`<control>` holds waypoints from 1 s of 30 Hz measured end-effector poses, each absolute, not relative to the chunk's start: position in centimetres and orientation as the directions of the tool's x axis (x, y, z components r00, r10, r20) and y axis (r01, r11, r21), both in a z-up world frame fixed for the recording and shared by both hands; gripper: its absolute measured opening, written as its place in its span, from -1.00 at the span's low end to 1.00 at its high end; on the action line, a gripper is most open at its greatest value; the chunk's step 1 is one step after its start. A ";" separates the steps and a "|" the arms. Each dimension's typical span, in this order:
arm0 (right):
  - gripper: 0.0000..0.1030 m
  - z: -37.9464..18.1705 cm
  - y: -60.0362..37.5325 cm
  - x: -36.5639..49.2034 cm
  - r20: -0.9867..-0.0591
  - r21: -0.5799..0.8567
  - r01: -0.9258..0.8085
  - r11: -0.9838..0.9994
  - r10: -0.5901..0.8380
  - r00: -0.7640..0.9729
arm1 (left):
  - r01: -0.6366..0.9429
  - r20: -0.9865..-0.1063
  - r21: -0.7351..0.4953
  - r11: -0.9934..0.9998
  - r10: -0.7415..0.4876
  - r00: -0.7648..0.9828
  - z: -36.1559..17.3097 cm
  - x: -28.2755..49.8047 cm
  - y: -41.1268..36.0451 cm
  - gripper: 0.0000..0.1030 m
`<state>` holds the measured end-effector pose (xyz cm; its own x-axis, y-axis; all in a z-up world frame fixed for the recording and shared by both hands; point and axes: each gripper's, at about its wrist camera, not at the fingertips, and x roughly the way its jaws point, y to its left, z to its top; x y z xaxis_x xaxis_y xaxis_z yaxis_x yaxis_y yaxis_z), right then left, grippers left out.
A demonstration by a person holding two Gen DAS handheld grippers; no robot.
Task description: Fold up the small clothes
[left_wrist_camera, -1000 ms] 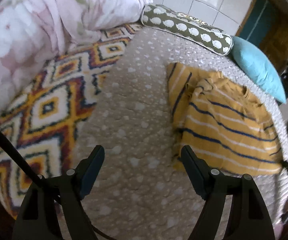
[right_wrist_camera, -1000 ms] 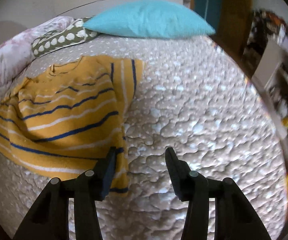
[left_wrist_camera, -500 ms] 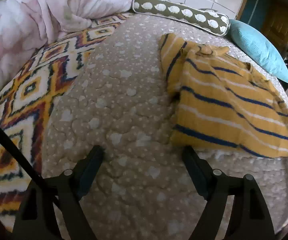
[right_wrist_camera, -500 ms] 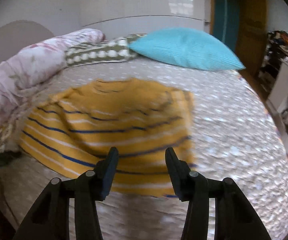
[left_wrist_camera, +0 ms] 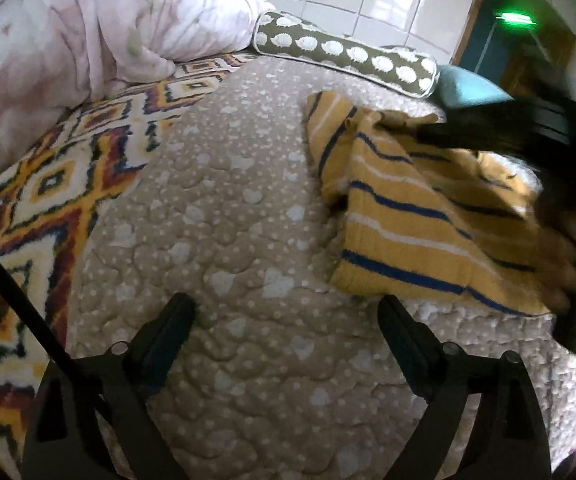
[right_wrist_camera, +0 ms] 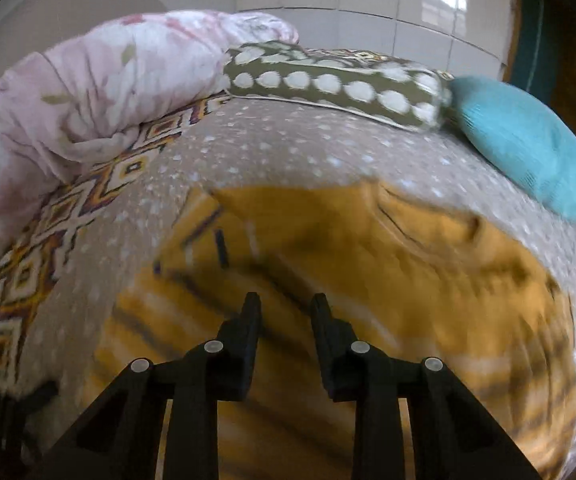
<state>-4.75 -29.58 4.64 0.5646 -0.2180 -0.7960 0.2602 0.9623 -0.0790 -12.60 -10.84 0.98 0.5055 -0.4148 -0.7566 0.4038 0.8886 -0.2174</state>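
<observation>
Shirt [left_wrist_camera: 420, 216] first: the yellow one with blue and white stripes lies partly folded on the bed [left_wrist_camera: 248, 208], toward my right, with its near hem just ahead of my left tool [left_wrist_camera: 284, 320] and a flap sticking out at the far left corner. My left tool stands wide, both tips low over the quilt and short of the cloth, holding nothing. My right tool [right_wrist_camera: 286, 308] is over the middle of the shirt with only a narrow gap between its tips, and nothing I can make out between them (that view is badly smeared, so I cannot tell whether the tips touch the fabric).

What worries me is the right side. With the gap that narrow over flat cloth, I may pinch only the top layer, or none, and a lift would then drag the fold open instead of carrying it over. I could also snag the quilt under the shirt, since it is soft and puckered. On the left, the hem sits to the right of centre between my tips; closing where I am would likely catch bedding, not shirt. If one side grips and the other misses, the shirt will skew and bunch toward the striped flap.
</observation>
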 end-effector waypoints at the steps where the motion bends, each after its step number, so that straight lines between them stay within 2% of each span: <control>1: -0.45 4.3 -29.5 -3.5 -0.801 -0.093 0.261 0.961 -0.228 0.554 | 0.407 -0.748 -0.236 0.882 -0.433 0.504 1.0 -12.7 -10.5 0.80; 5: -0.45 2.6 -29.0 1.9 -0.831 -0.113 0.260 0.959 -0.235 0.504 | 0.424 -0.727 -0.296 0.856 -0.490 0.481 1.2 -13.1 -9.2 0.80; 8: -0.43 1.6 -28.5 4.2 -0.843 -0.154 0.255 0.954 -0.262 0.469 | 0.432 -0.734 -0.286 0.855 -0.485 0.475 1.4 -13.6 -8.7 0.80; 11: -0.31 2.3 -28.3 5.0 -0.844 -0.180 0.261 0.948 -0.285 0.454 | 0.424 -0.742 -0.280 0.861 -0.475 0.474 1.7 -13.7 -8.5 0.80; 14: -0.24 4.6 -28.0 2.6 -0.819 -0.117 0.265 0.957 -0.244 0.519 | 0.403 -0.746 -0.286 0.869 -0.466 0.475 1.9 -13.7 -8.1 0.80; 19: -0.09 7.6 -27.7 -3.9 -0.781 -0.156 0.219 0.963 -0.256 0.570 | 0.370 -0.760 -0.266 0.890 -0.430 0.488 2.1 -13.7 -8.0 0.80; 24: -0.01 8.6 -28.2 -10.4 -0.773 -0.181 0.195 0.964 -0.262 0.578 | 0.351 -0.768 -0.210 0.912 -0.377 0.519 2.3 -13.9 -8.6 0.80; 30: 0.05 8.4 -29.1 -16.3 -0.776 -0.115 0.224 0.968 -0.228 0.588 | 0.348 -0.770 -0.153 0.925 -0.333 0.544 2.6 -14.1 -9.3 0.80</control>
